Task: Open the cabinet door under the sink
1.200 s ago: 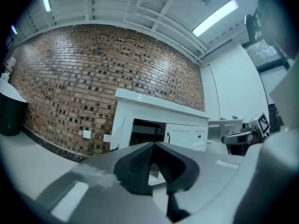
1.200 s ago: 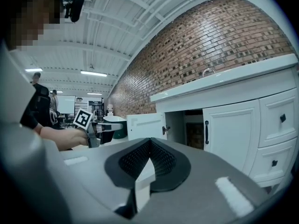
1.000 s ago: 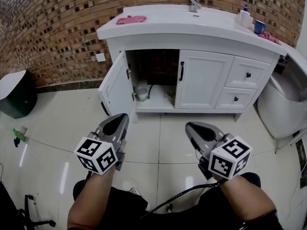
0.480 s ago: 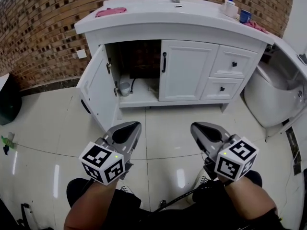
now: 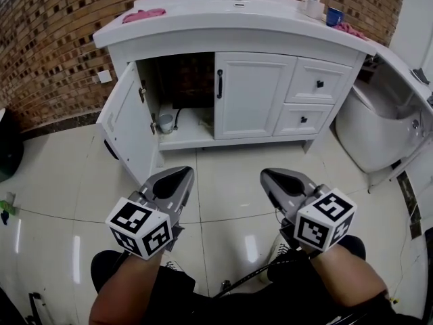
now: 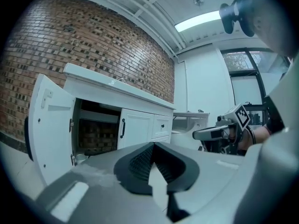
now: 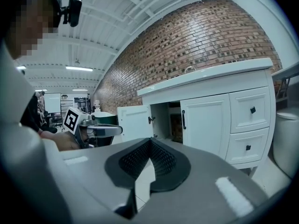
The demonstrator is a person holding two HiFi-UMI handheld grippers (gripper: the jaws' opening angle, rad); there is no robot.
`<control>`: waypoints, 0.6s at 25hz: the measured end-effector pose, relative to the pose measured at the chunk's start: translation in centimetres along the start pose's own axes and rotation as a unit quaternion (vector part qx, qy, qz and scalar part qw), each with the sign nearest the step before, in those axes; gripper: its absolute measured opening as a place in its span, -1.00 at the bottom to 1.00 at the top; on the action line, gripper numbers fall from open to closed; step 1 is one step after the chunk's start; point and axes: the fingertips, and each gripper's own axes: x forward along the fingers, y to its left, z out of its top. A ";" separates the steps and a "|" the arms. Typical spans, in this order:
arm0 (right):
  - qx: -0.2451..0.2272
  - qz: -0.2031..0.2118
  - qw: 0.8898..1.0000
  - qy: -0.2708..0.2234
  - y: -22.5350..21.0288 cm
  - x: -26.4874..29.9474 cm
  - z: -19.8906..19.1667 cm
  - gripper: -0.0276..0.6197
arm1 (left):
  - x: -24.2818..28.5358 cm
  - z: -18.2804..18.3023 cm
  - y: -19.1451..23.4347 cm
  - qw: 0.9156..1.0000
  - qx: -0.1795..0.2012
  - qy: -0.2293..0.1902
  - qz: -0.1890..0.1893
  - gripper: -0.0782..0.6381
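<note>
The white vanity stands against the brick wall. Its left cabinet door under the sink hangs wide open toward me, showing the dark inside with a pipe and a small cup. The right door with its black handle is closed. My left gripper and right gripper are held side by side over the floor, well short of the cabinet, both shut and empty. In the left gripper view the open door is at left; the right gripper view shows it at centre left.
Two drawers sit right of the doors. A white tub-like fixture stands at the right. A pink cloth, a bottle and a blue cup are on the counter. A dark bin is at far left.
Both grippers have shifted a little across the floor, the left one more, and the vanity now sits further left in the head view. The door stays open; both grippers stay shut.
</note>
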 end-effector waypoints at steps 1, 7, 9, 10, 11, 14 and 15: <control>-0.001 -0.001 1.000 0.000 0.0 0.0 0.0 -0.90 | -0.1 0.0 0.0 1.000 -0.001 0.000 0.000 -0.77; -0.014 0.007 1.000 0.005 0.4 0.3 0.2 -0.90 | -0.6 -0.1 -0.1 1.000 -0.001 -0.002 0.001 -0.77; -0.014 0.007 1.000 0.007 0.5 0.5 0.2 -0.90 | -0.6 0.0 0.1 1.000 -0.003 -0.003 0.002 -0.77; -0.014 0.008 1.000 0.007 0.6 0.5 0.2 -0.90 | -0.7 0.0 0.1 1.000 -0.004 -0.004 0.003 -0.77; -0.013 0.008 1.000 0.007 0.7 0.5 0.2 -0.90 | -0.7 0.0 0.1 1.000 -0.004 -0.004 0.003 -0.77; -0.014 0.008 1.000 0.005 0.7 0.5 0.3 -0.90 | -0.8 0.0 0.1 1.000 -0.004 -0.004 0.004 -0.77; -0.015 0.008 1.000 0.004 0.7 0.5 0.3 -0.90 | -0.8 0.0 0.2 1.000 -0.004 -0.004 0.004 -0.77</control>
